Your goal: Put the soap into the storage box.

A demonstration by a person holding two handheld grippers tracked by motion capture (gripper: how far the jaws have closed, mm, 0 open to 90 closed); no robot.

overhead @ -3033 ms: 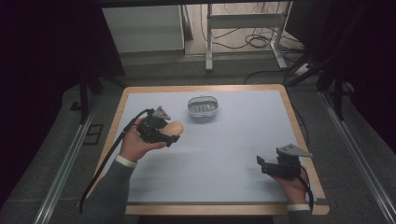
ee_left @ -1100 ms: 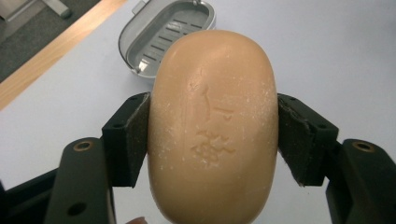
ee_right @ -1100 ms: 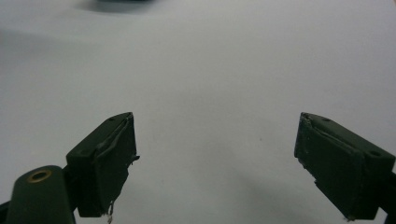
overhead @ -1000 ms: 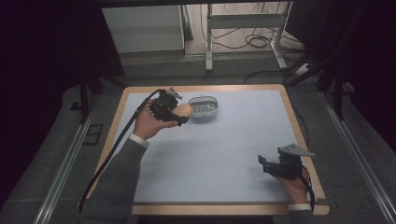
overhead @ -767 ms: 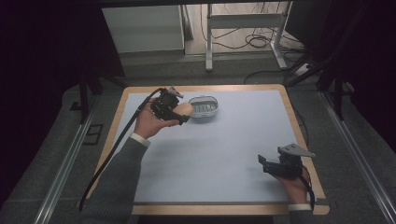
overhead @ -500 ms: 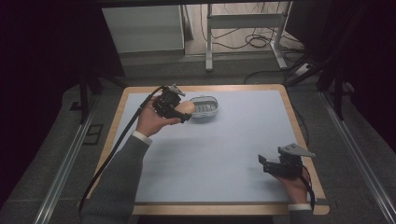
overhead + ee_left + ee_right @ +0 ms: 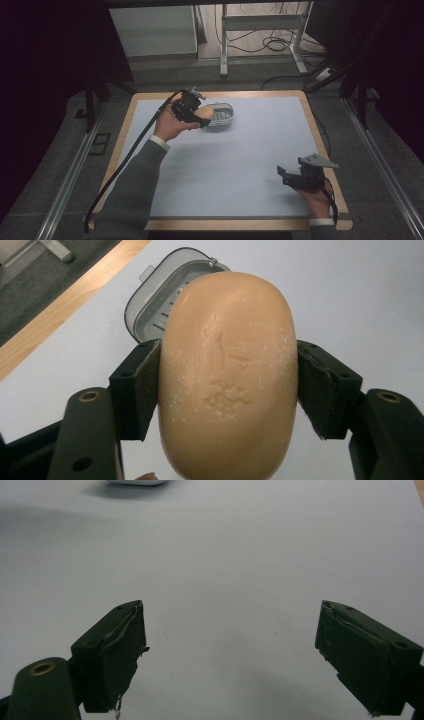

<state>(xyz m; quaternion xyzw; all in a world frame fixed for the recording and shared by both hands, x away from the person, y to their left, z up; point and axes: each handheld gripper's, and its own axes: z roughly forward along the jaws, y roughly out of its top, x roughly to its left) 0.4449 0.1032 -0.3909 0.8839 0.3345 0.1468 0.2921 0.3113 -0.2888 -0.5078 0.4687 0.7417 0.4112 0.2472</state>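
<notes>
An oval tan soap bar [image 7: 227,375] is clamped between the two pads of my left gripper [image 7: 227,385], which is shut on it. In the high view that gripper [image 7: 200,118] holds the soap bar [image 7: 204,114] at the left rim of a grey soap dish [image 7: 223,114] near the table's far edge. In the left gripper view, the grey soap dish [image 7: 160,310] lies just beyond and below the bar, partly hidden by it. My right gripper [image 7: 281,176] rests near the table's front right corner, and its jaws [image 7: 230,655] stand wide apart with nothing between them.
The table has a pale blue mat [image 7: 240,160] framed by a wooden edge [image 7: 120,145]. A black cable [image 7: 130,160] trails from the left gripper off the table's left side. Metal table legs and cables stand on the floor behind.
The left gripper has carried the soap bar from the left-middle of the mat up and rightward to the soap dish's rim. The right gripper has stayed put.
</notes>
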